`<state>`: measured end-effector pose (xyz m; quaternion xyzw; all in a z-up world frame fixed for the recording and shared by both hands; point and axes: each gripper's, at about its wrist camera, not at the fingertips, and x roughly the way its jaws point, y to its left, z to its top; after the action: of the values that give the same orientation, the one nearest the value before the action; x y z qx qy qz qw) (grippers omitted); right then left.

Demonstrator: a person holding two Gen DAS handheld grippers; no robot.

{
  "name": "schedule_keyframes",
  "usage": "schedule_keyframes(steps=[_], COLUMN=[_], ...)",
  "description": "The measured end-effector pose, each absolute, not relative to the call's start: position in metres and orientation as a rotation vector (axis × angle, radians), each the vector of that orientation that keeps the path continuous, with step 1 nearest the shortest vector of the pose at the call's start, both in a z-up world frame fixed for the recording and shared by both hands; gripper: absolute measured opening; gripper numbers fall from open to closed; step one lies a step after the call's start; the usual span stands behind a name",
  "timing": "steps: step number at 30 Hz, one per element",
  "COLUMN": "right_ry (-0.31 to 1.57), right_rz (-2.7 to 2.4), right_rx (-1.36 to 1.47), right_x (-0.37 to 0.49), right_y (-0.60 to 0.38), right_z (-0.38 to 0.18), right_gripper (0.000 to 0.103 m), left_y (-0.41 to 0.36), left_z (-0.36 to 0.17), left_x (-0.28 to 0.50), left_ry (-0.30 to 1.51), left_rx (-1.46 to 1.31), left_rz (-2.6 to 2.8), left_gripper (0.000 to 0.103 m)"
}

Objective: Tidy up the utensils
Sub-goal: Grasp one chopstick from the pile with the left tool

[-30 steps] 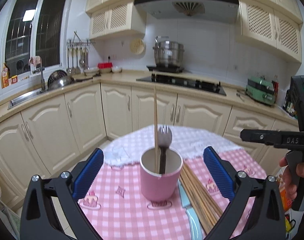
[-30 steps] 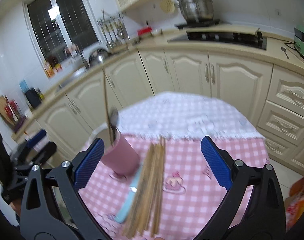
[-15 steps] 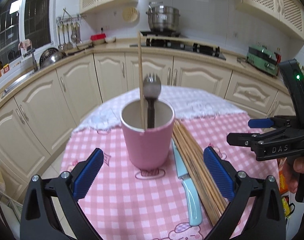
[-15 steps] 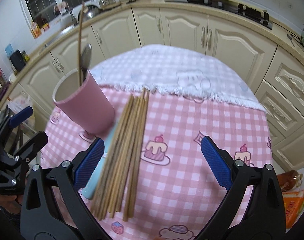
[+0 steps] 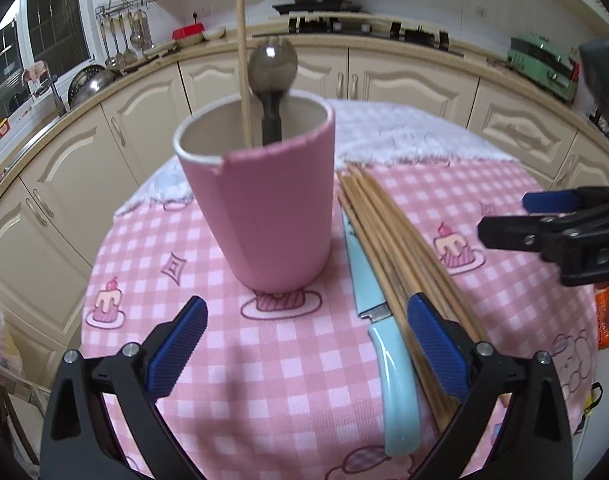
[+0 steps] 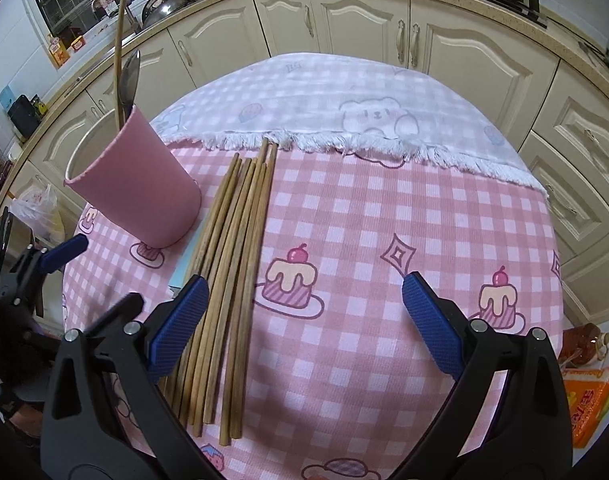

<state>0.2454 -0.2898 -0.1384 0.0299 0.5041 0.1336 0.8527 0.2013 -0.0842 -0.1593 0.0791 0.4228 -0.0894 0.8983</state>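
Hiding knife (image 6: 183, 270) blade: chopsticks (image 6: 232, 264) (bundle); left tool (image 5: 304, 346), right tool (image 6: 300, 322) spread, empty.

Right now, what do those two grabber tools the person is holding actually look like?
Both match. The left gripper and right gripper have black plastic frames with triangular cut-outs, silver screws at the joints, and two fingers faced with ribbed blue pads. No cables show.

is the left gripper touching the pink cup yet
Apart. In the left wrist view the left gripper has open jaws short of the pink cup, with checked tablecloth visible between them.
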Motion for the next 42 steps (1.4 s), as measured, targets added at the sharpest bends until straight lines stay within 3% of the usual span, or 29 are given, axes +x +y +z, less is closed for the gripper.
schedule_keyframes(steps=[7,17,22,25,42], right_ry=[1.100,1.146,1.138,1.137,1.145], right_rz=[0.291,0.316,0.316,0.328,0.455], right_rx=[0.029,0.008,-0.041,-0.079,-0.131], right_x=[0.250,0.260,0.265,0.265,0.282], right_y=[-0.282,-0.272,-0.264,-0.258,-0.253], right_z=[-0.152,-0.169,-0.171,-0.171,-0.171], right_gripper=[0.094,0.073,0.065,0.061,0.047], left_y=[-0.090,-0.096,-0.095,-0.097,-0.080], left_z=[-0.179,-0.178,-0.177,-0.178,-0.179], left_x=[0.216,0.225,0.225,0.227,0.225], left_ry=[0.933,0.932,0.935,0.958,1.046], left_rx=[0.160,0.162,0.141,0.148,0.052], left_rz=[-0.174,-0.153,-0.175,-0.185,-0.217], left_gripper=[0.098,0.097,0.084,0.065,0.056])
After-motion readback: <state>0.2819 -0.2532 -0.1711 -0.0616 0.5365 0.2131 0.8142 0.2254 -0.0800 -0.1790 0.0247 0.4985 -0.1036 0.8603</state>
